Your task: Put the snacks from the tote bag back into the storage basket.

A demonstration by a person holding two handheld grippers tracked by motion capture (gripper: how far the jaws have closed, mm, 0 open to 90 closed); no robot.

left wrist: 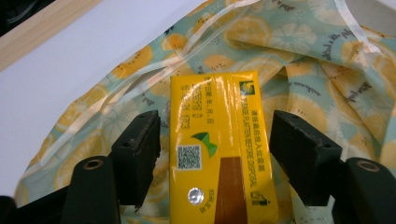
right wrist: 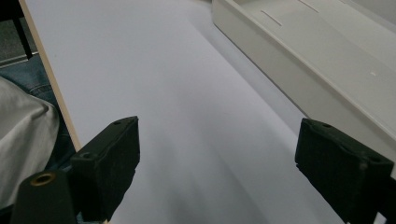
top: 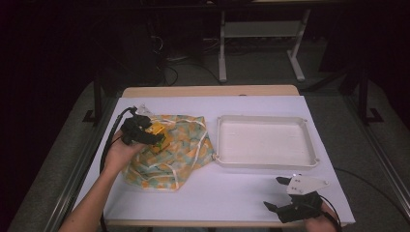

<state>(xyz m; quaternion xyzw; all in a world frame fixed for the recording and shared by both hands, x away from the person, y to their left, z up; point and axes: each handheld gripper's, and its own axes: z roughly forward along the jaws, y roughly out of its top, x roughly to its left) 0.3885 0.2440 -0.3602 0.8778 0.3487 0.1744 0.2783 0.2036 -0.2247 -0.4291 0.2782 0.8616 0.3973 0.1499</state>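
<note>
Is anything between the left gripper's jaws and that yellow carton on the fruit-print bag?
Nothing visible. The yellow carton lies on the fruit-print bag, between the left gripper's jaws, with a small gap each side.

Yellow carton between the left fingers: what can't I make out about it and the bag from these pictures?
- Yellow carton: left gripper view, its near end is cut off by the bottom edge; small print too fine to read.
- Contact: narrow gaps show beside both fingers, so no grip yet.
- High view: the left gripper covers most of the carton.
- Citrus-print bag: its folds hide any contents.
</note>
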